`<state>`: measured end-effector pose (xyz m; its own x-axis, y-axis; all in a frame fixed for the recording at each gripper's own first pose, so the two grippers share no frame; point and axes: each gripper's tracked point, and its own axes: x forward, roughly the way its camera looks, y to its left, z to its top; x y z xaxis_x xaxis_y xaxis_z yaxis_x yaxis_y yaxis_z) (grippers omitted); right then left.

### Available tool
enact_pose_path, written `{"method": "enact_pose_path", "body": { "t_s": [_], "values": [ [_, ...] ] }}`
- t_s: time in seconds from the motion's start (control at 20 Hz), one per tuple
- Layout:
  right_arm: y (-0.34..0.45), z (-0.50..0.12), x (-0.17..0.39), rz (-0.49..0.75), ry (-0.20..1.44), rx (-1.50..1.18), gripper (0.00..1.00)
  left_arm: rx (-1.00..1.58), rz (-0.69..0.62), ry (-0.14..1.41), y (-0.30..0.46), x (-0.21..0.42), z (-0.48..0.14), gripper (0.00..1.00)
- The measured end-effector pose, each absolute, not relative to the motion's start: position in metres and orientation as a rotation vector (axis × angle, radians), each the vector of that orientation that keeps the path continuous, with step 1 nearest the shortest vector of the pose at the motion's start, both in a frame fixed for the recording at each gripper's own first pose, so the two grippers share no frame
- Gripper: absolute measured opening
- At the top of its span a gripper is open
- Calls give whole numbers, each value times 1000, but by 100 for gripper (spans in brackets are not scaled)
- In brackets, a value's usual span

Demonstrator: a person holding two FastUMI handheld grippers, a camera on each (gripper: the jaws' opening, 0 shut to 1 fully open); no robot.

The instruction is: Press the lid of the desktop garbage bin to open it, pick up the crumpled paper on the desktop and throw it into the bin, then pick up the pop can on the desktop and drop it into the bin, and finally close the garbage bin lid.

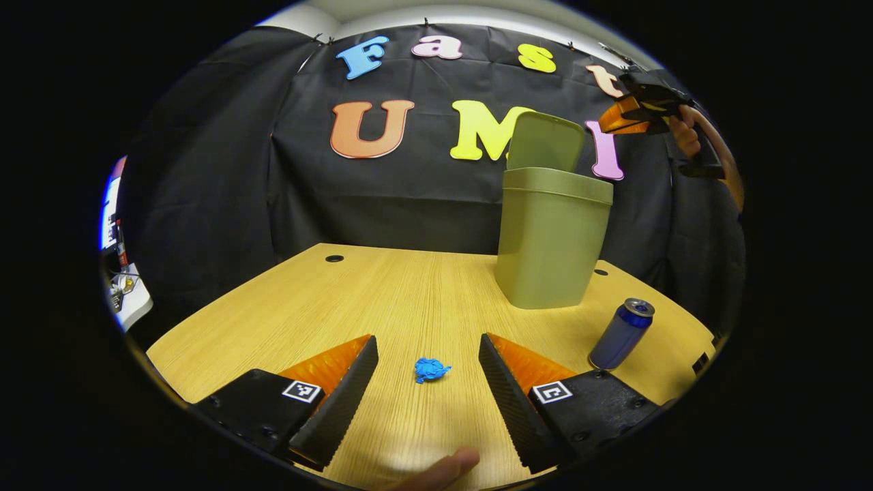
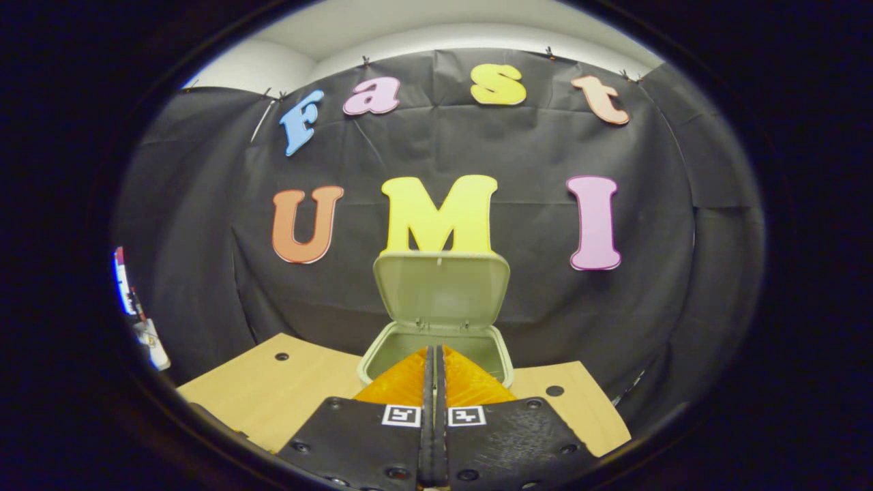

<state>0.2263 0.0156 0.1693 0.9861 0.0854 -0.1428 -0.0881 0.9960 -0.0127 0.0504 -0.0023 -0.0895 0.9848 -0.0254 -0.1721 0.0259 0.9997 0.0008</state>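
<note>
The bin stands upright toward the far right part of the desk, near its back edge, with its lid swung up and standing open behind the mouth. In the right gripper view the bin's open mouth lies straight ahead and below, and the lid's inner face is turned toward the camera; what lies inside the bin cannot be made out.

The paper, a small blue crumpled ball, lies on the desk toward the near edge, well apart from the bin. The can, blue with a silver top, stands near the desk's right edge, in front of the bin and to its right, not touching it.

The left gripper hangs low over the near part of the desk with its fingers spread wide. The paper sits between them, touching neither. A fingertip of the person shows at the very bottom of that view.

The right gripper is held above the bin's front, fingers pressed together with nothing between them. In the left gripper view it appears high up, to the right of the lid, with the hand that holds it.

Two round holes are set in the desk near its back edge.
</note>
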Motion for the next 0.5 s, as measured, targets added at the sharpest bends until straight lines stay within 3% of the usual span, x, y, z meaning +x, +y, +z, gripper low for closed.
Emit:
{"method": "enact_pose_path", "body": {
  "t_s": [0.15, 0.2, 0.3, 0.4, 0.5],
  "values": [
    [17, 155, 192, 105, 122, -33, 0, -12, -30, 166, -2, 50, -86, 96],
    [16, 150, 180, 112, 109, -28, 6, -17, -27, 166, -1, 49, -84, 96],
    [11, 140, 156, 114, 87, -14, 36, -25, -25, 161, 0, 47, -81, 96],
    [4, 131, 133, 103, 61, -20, 55, -28, -24, 159, 1, 46, -78, 96],
    [-1, 121, 114, 90, 37, -32, 67, -23, -19, 165, 3, 45, -79, 96]
  ]
}}
